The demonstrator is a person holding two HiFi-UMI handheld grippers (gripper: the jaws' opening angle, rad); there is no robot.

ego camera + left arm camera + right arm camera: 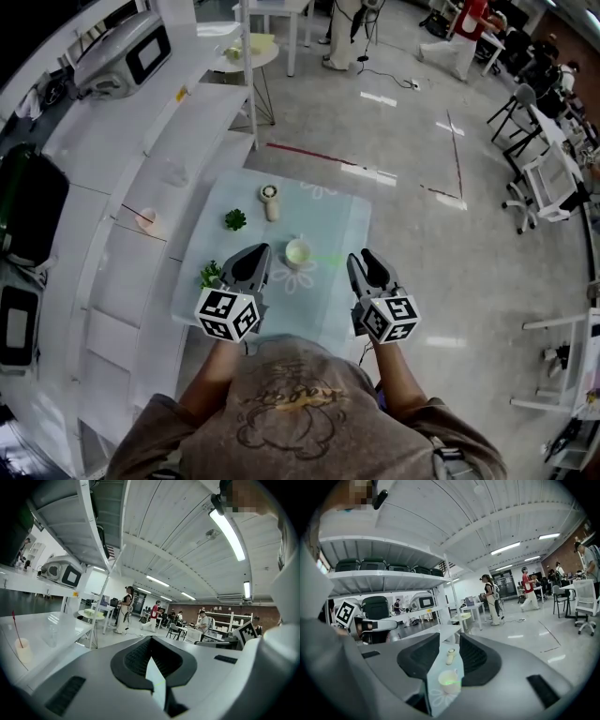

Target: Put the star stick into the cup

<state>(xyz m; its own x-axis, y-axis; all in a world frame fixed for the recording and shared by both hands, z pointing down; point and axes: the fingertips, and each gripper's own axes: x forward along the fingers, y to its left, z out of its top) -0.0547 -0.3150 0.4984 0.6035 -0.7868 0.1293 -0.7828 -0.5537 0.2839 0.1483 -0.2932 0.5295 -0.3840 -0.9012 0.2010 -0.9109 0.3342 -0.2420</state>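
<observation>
The cloth (333, 220) is pale blue-green with white flower outlines. On it the cup (298, 251) is cream, the stick (324, 260) bright green and a sprig (234, 219) dark green. The left gripper (255, 251) and right gripper (367, 255) are grey with black-and-white marker squares; the shirt (291, 403) is brown with a darker line drawing, and the floor (403, 122) is grey with red lines.

Operator: brown tee (281, 441), short slvs, darker line-art print on front. Beyond tee: L gripper (257, 251) & R gripper (367, 256), grey moulded shells w/ black ribbed pads. Each has white cube (228, 314) w/ black square markers at end nearest tee.
</observation>
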